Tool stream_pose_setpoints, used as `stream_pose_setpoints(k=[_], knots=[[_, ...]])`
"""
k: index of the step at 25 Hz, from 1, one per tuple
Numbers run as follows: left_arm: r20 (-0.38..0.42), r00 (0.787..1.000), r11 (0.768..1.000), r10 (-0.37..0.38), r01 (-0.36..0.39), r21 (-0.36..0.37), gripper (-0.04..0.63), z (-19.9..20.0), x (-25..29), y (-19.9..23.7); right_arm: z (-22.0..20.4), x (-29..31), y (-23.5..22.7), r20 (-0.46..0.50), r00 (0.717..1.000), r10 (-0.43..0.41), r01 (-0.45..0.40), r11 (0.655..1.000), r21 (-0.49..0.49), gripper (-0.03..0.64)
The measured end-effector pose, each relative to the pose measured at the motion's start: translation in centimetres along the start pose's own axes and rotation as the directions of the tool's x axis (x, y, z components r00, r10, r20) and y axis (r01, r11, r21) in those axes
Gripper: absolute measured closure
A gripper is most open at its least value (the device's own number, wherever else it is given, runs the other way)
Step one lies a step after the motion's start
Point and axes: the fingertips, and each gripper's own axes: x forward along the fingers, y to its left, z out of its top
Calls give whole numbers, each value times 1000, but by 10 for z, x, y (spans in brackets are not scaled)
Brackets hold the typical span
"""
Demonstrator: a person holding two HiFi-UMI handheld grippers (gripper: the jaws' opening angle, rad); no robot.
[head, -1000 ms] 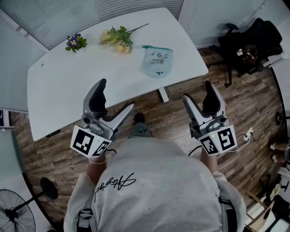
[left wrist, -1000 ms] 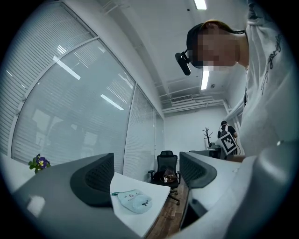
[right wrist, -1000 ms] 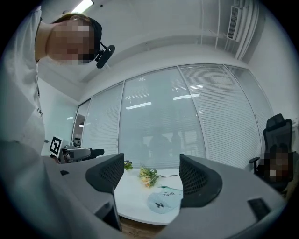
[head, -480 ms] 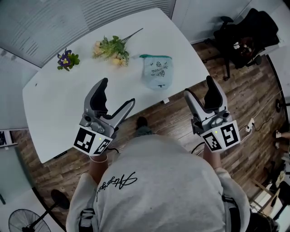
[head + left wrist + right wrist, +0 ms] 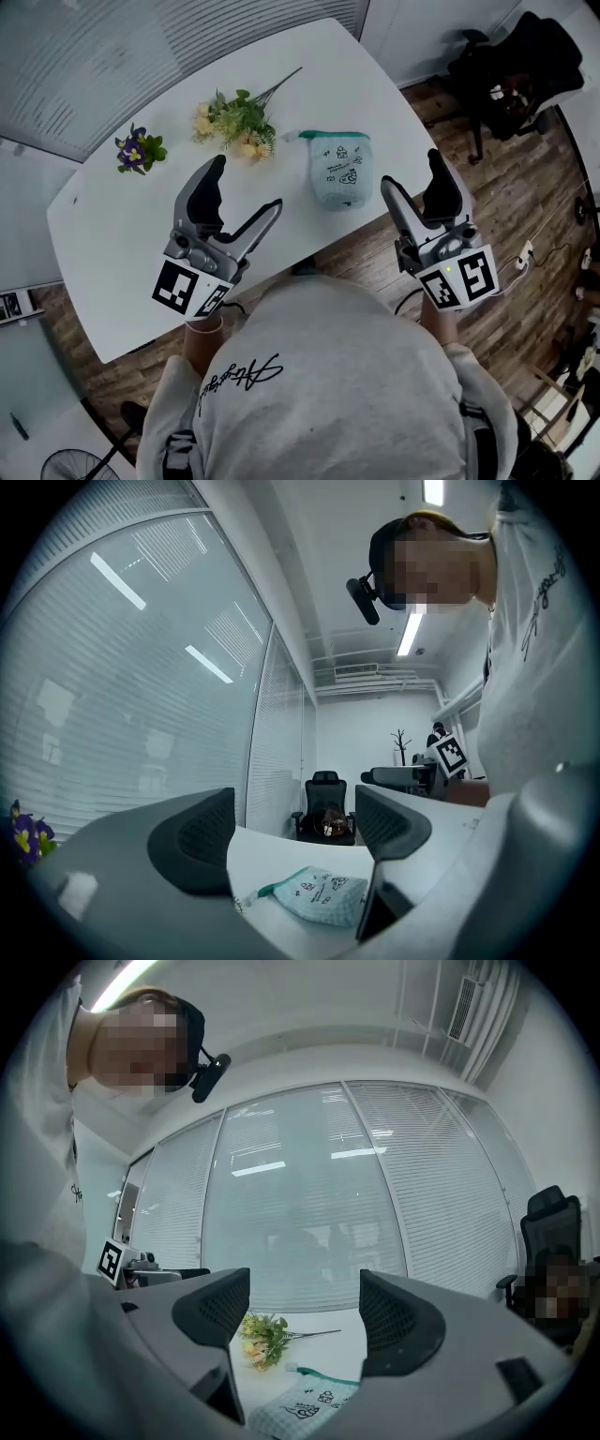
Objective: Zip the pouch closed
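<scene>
Tongs of left gripper (image 5: pixel 247 184), lately narrowing, and right gripper (image 5: pixel 411 171) gape empty.

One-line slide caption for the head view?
Left gripper, jaws just closing slightly, and right gripper, both open, empty, face the pouch.

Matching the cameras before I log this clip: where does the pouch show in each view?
Head view: pouch right of centre, on the white table near its front edge.
Left gripper view: low centre, lying on the white table.
Right gripper view: bottom centre, partly cut off by the frame.
Shared landmark: the white table; the yellow flowers also show in the right gripper view.
</scene>
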Motion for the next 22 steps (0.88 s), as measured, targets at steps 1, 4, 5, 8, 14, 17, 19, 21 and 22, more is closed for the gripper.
stream_pose_setpoints(k=[1,4,5,8,14,17,19,21,22], knots=[[-1,1000,1000,-6,6,-1,207,0,3,3,-1,4,-2,0,1000,-5,5,1000,2,267],[2,1000,1000,-28,28,-9,207,-2,13,11,-5,14,-8,3,1000,-26,26,1000,13,267],[2,999,999,-35,35,-12,207,-3,15,13,-6,17,-10,4,1000,-31,31,999,16,267],[-2,999,999,-42,42,-23,207,-8,19,19,-12,24,-13,-4,999,-36,37,999,22,268],[-20,999,998,-38,38,-42,207,-21,29,21,-24,31,-20,-26,999,-27,28,999,35,268],[-28,999,999,-22,21,-40,207,-23,36,19,-27,31,-29,-38,999,-11,12,999,43,268],[-26,1000,1000,4,-4,-31,207,-21,40,18,-27,33,-37,-42,999,10,-8,999,47,268],[-21,999,999,37,-37,-22,207,-18,46,17,-25,37,-46,-40,999,35,-32,998,53,268],[-19,998,998,53,-54,-21,207,-16,49,16,-23,38,-50,-39,998,49,-46,997,54,268]])
